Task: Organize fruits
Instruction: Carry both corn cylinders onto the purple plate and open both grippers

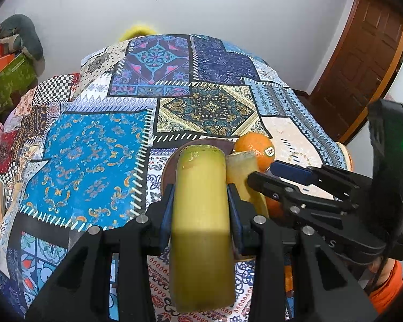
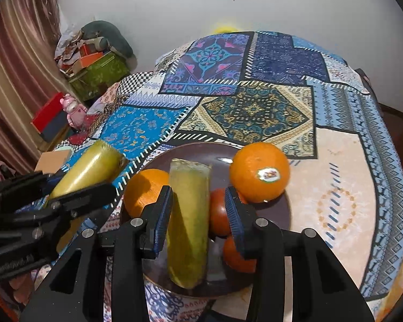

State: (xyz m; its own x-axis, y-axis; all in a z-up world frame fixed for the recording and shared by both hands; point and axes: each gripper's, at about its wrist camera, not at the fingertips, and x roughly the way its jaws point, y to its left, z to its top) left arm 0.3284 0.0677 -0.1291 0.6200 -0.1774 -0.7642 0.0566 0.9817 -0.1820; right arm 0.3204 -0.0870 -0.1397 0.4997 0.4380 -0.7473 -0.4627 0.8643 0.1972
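My left gripper (image 1: 200,204) is shut on a yellow-green fruit piece (image 1: 201,214), held above the left edge of the dark plate (image 1: 172,163). In the right wrist view that piece (image 2: 88,169) and the left gripper (image 2: 75,196) show at the left. My right gripper (image 2: 198,212) is open around a second yellow-green piece (image 2: 189,220) that lies on the dark plate (image 2: 282,214); whether the pads touch it I cannot tell. A stickered orange (image 2: 259,171), another orange (image 2: 145,187), a tomato (image 2: 219,214) and a lower orange (image 2: 236,255) sit on the plate. The right gripper (image 1: 266,171) shows in the left wrist view beside the stickered orange (image 1: 255,145).
The plate rests on a table under a patchwork patterned cloth (image 2: 255,107). Boxes and clutter (image 2: 94,64) stand by the wall at the left, with a curtain (image 2: 13,67). A wooden door (image 1: 362,67) is at the right.
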